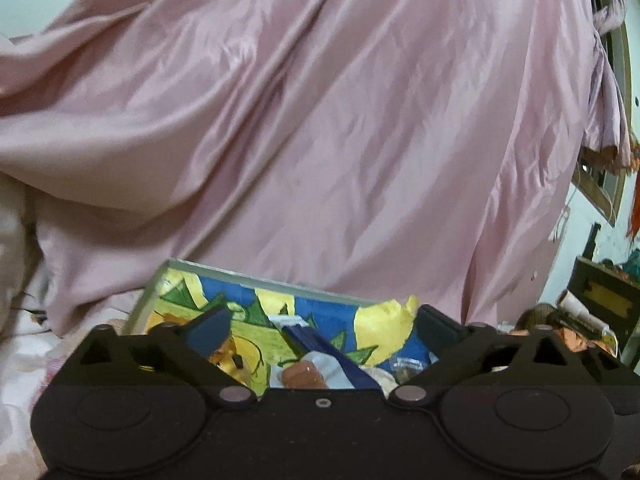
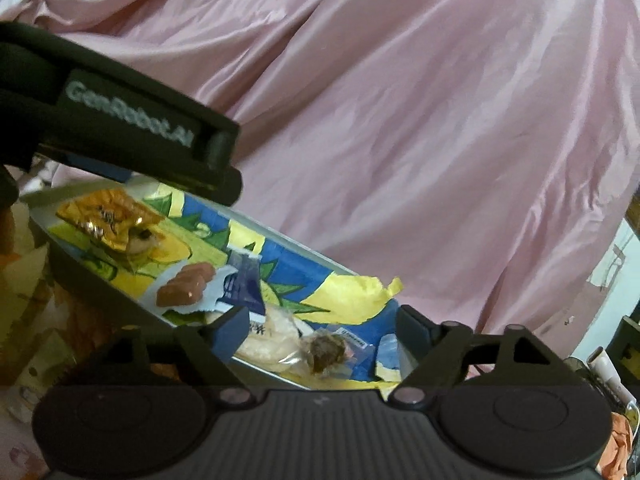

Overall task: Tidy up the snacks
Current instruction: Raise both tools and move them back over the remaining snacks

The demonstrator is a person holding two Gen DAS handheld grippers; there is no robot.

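A shallow tray [image 2: 316,254] with a blue, yellow and green painted bottom holds the snacks. In the right wrist view it carries a gold-wrapped snack [image 2: 104,214], brown chocolate pieces [image 2: 184,284] on a white and navy wrapper, a pale packet [image 2: 268,344] and a clear bag with a dark lump [image 2: 326,350]. My right gripper [image 2: 320,332] is open over the tray's near end, empty. The left gripper body [image 2: 132,124] crosses the upper left. In the left wrist view my left gripper [image 1: 322,326] is open above the tray [image 1: 256,278], over the chocolate [image 1: 302,374] and navy wrapper [image 1: 320,348].
A pink satin sheet [image 1: 320,120] rises as a draped backdrop behind the tray [image 2: 440,120]. Cluttered items and a dark box [image 1: 604,296] stand at the right edge. Pale floral bedding [image 1: 20,340] lies at the left.
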